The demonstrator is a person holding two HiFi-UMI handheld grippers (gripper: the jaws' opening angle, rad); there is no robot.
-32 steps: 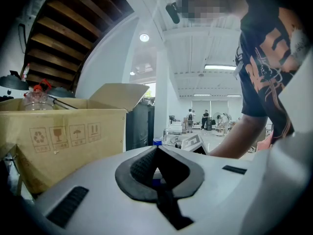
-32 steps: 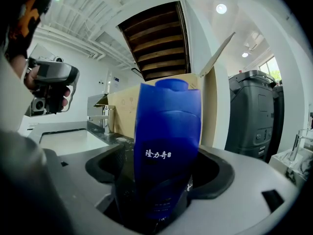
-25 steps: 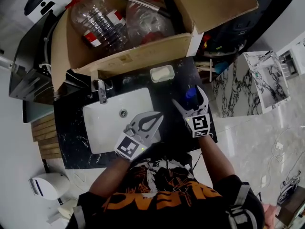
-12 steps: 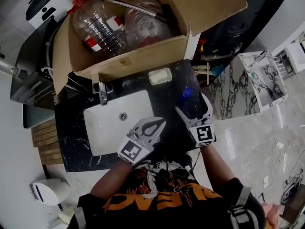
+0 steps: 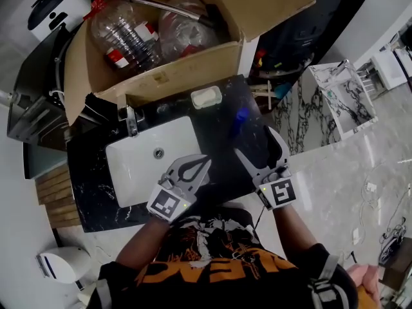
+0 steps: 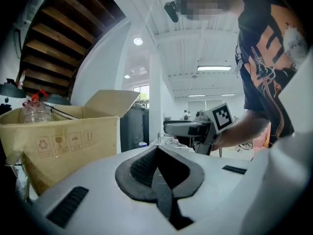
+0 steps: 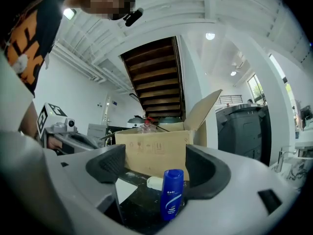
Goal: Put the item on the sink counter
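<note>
The right gripper (image 5: 255, 143), held low over the black sink counter (image 5: 217, 148), is narrowing its wide, empty jaws toward the upright blue bottle (image 7: 171, 193), seemingly just beyond them, while the left gripper (image 5: 194, 166) is hovering shut and empty.

Washstand corner in open indoor hall: white basin (image 5: 141, 166) in black marble counter (image 5: 217, 137), wooden staircase (image 7: 156, 77) overhead.
</note>
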